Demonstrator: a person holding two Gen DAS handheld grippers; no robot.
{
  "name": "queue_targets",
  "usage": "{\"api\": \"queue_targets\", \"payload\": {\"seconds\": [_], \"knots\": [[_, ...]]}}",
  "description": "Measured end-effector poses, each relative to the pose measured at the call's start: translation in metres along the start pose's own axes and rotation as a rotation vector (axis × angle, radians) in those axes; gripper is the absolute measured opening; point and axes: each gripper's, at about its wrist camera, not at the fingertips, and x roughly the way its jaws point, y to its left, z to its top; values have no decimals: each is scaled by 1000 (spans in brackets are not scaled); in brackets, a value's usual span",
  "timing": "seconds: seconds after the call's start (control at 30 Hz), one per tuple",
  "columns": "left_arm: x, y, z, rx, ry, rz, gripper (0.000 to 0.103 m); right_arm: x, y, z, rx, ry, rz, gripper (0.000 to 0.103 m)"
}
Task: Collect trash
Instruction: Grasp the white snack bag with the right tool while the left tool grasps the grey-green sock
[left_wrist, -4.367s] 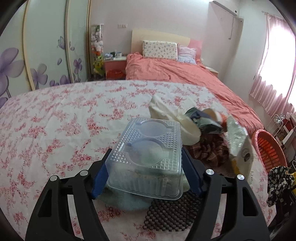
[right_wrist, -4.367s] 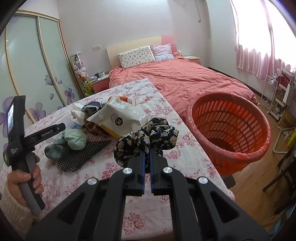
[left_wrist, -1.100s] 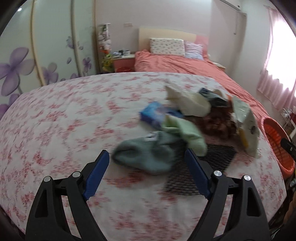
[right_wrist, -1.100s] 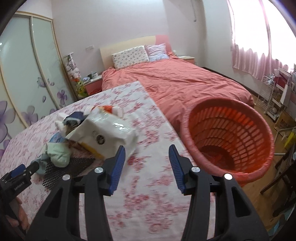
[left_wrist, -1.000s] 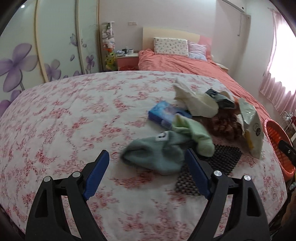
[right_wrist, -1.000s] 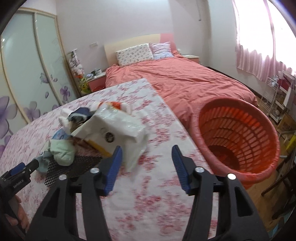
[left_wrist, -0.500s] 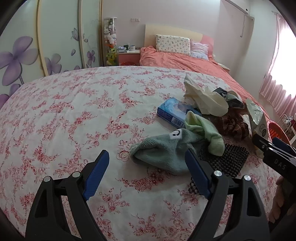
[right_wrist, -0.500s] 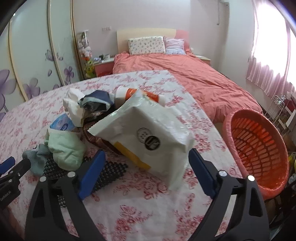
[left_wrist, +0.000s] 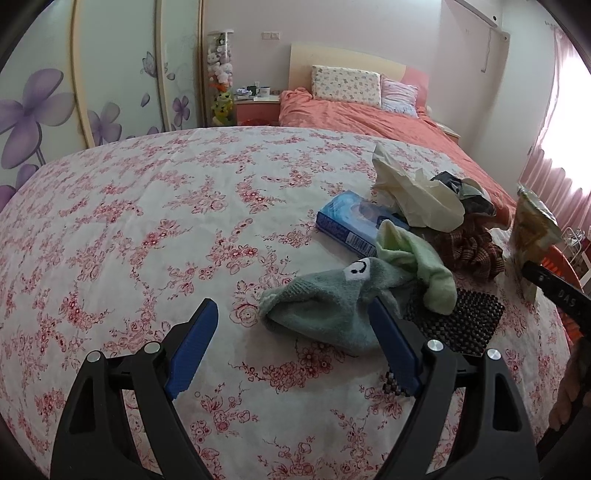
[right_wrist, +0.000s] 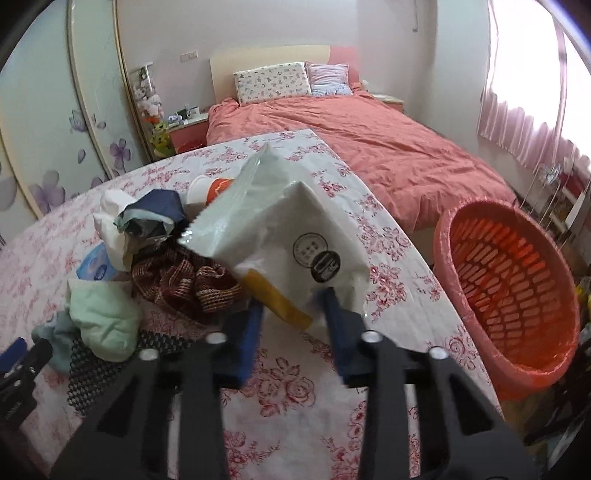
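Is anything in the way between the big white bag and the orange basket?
Nothing visible is. The white bag sits at the pile's edge, between the right gripper's open jaws, and only bare flowered tablecloth lies between it and the orange basket.

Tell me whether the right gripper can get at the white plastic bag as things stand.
Probably yes. The right gripper is open, its jaws either side of the white plastic bag's near corner, with nothing between them. The bag sits atop the pile.

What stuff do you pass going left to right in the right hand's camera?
Light green sock → brown knitted cloth → white plastic bag → orange basket.
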Motion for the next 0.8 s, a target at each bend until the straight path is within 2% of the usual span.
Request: {"api": "queue_targets", "payload": {"seconds": [0.07,0.13,0.23,0.53,0.6,0.63,0.73,0.8], "knots": [[0,-1,0,1,0,0,83,-2,-6,0,9,-8,10,20],[2,-1,0,1,2,0,83,-5,-12,-1,21,-21,25,10],[4,-1,1,0,5,-1,83,-12,-19,-1,44,-39,44,6],[14,-6,3,8,26,-16,80,-24,-30,-1,78,-56,56,5],[21,-6,4,6,54,-35,67,-25,-31,-1,80,-54,55,5],[23,-6,5,5,61,-40,55,-26,-31,-2,80,-53,54,5],[18,-8,6,16,43,-52,31,-30,-31,-3,78,-55,51,5],[11,-7,6,8,36,-70,24,-34,-32,-4,79,-58,51,5]]}}
